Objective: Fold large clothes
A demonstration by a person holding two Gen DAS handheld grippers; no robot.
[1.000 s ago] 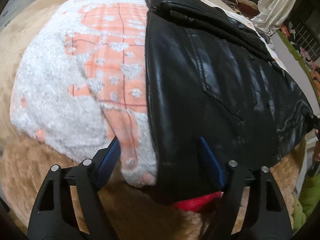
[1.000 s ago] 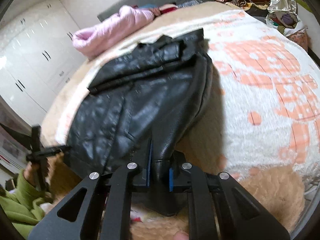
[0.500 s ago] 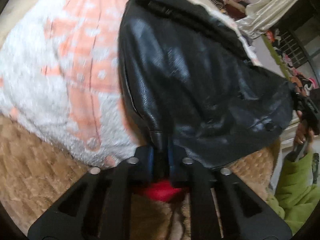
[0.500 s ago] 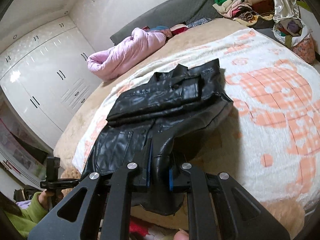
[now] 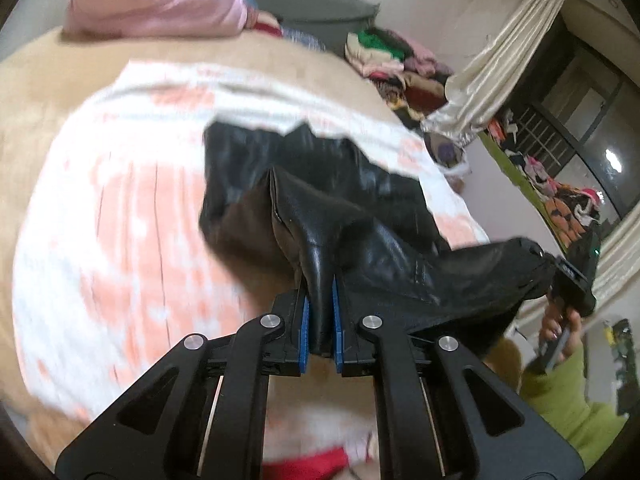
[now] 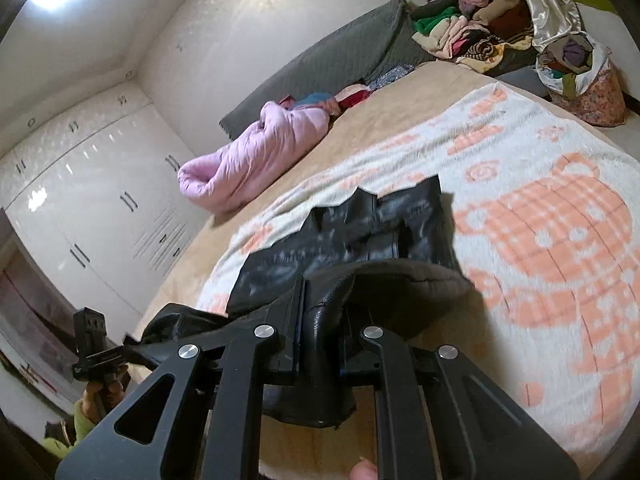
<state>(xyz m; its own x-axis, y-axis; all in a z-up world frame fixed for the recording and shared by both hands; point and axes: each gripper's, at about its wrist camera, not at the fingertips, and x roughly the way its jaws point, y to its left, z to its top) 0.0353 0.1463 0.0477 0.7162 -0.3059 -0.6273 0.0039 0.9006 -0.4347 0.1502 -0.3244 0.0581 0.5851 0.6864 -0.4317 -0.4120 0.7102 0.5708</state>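
Leather jacket (image 5: 360,216) hem hangs pinched in both tongs, left (image 5: 320,320) and right (image 6: 320,320); slick hide could slip free mid-fold.

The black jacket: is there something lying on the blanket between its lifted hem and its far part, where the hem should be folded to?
Nothing visible does. Both tongs, left and right, grip the black jacket hem; only bare blanket surrounds its far part, and the pink coat lies well beyond.

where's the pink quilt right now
The pink quilt lies rolled up at the far end of the bed, left of centre in the right wrist view, just before the grey headboard and beyond the black jacket.
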